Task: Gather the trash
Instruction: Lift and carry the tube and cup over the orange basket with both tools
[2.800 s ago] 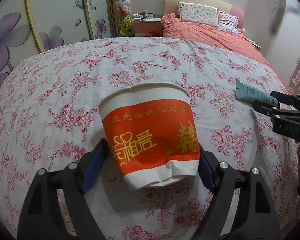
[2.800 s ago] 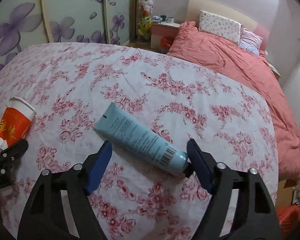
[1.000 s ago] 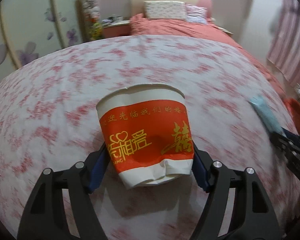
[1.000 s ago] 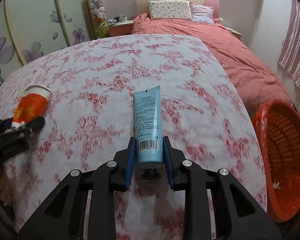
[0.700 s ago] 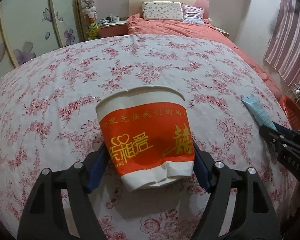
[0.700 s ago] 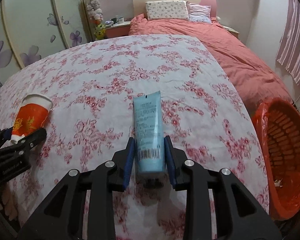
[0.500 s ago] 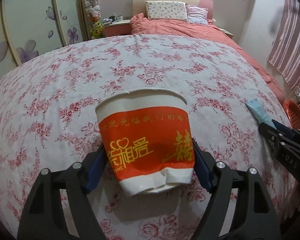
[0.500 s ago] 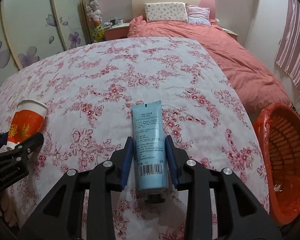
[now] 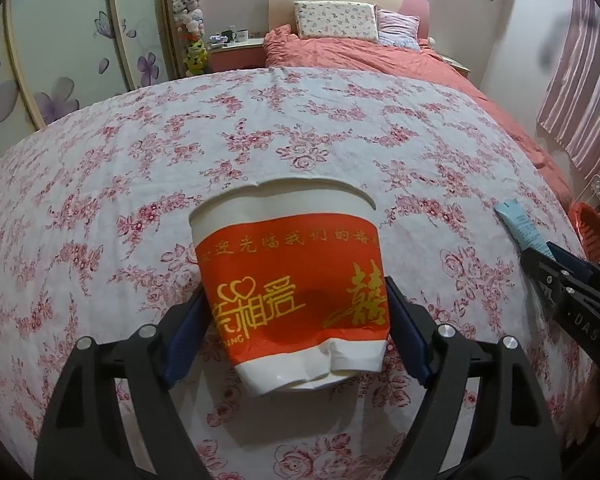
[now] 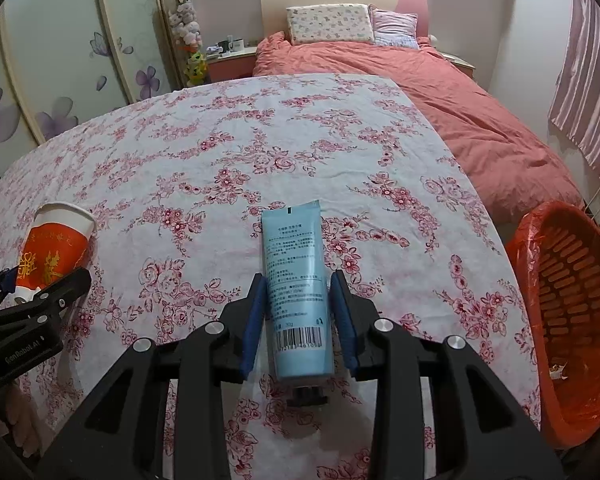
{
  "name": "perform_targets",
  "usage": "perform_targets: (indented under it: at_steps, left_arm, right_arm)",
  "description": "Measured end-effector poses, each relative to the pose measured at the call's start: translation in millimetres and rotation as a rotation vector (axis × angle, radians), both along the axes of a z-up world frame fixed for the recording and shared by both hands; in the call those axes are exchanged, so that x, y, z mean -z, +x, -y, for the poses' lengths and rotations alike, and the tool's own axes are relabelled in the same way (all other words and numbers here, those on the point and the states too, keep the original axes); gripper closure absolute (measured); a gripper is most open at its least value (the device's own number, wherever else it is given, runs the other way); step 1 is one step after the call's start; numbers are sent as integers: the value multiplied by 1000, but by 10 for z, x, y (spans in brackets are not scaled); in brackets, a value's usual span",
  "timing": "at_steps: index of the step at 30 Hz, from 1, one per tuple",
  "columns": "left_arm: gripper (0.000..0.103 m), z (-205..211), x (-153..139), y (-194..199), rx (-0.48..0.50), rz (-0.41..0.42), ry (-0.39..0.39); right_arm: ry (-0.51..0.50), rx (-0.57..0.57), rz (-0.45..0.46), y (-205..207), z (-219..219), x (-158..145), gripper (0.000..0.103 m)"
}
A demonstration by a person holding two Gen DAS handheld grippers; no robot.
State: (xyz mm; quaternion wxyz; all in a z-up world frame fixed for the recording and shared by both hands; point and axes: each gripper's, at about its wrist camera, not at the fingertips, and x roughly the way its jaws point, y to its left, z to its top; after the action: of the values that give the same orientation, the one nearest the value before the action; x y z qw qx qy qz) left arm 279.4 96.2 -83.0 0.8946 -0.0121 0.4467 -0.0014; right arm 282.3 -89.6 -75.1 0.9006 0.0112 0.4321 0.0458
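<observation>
We've got L gripper [image 9: 296, 328] clamped on the paper cup [image 9: 290, 280] (dented base), R gripper [image 10: 300, 312] squeezing the blue tube [image 10: 296, 288], both above floral sheet [image 10: 220, 160]; orange basket [image 10: 572, 304] at right

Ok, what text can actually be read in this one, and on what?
"GenRobot.AI": side of the left gripper.
"DAS": side of the right gripper.
"DING", end of a cut-off word: paper cup; its gold Chinese characters I can't transcribe reliably.
Blue tube: small print and barcode digits too small to read.
</observation>
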Motion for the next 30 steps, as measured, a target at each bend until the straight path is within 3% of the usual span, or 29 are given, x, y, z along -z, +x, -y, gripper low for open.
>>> perform_targets:
  at_steps: [19,21,30]
  left_arm:
    - [29,-53,-19,-36,-14,10,-21]
    - [30,-65,-26,-49,-10,15,-32]
    - [31,12,-88,-106,-2,17,-52]
  right_arm:
    - [21,2,0,-38,12,-13,67]
    - [34,10,3,-55,40,-18,73]
    - [147,19,22,-150,243,-63,73]
